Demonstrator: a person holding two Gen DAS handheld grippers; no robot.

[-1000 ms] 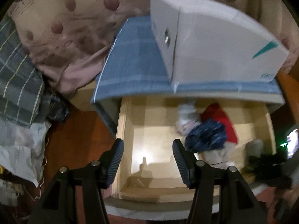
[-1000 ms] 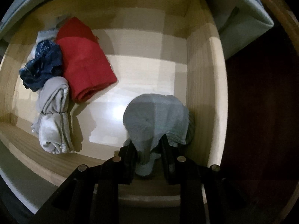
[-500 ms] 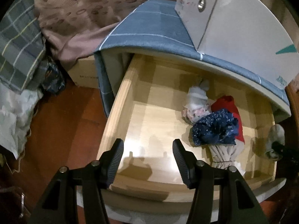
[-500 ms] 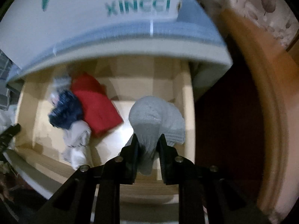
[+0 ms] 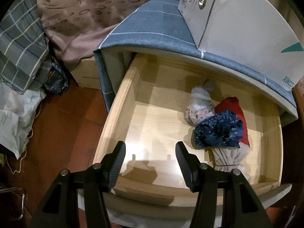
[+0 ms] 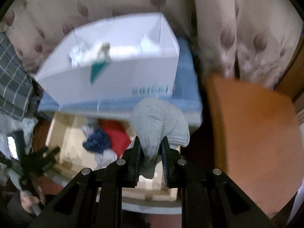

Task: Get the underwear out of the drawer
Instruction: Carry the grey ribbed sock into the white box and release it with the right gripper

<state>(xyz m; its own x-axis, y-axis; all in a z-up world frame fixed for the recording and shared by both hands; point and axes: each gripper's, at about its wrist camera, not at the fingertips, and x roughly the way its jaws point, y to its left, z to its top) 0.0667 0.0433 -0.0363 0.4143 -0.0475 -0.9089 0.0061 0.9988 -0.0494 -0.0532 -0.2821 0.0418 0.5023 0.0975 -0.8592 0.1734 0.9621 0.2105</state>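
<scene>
A bedroom — clothes drawer (image 5: pixel 121 98), leaf-print curtain (image 5: pixel 79 9), bedding (image 5: pixel 17 43).

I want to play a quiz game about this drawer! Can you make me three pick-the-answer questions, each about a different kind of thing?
1. Where is the white box?
A. Inside the drawer
B. On top of the blue-covered cabinet
C. On the floor

2. What colour is the speckled bundle still lying in the drawer?
A. Yellow
B. Dark blue
C. Green

3. What is the right gripper doing?
A. Standing open and empty
B. Pinching a red bundle
C. Shut on a grey knitted garment

Answers:
1 B: the white box sits on the cabinet's blue checked cover, above the open drawer.
2 B: the dark blue speckled bundle lies beside a red bundle.
3 C: the right gripper clamps the grey knitted garment; the left gripper is the one open and empty.
</scene>
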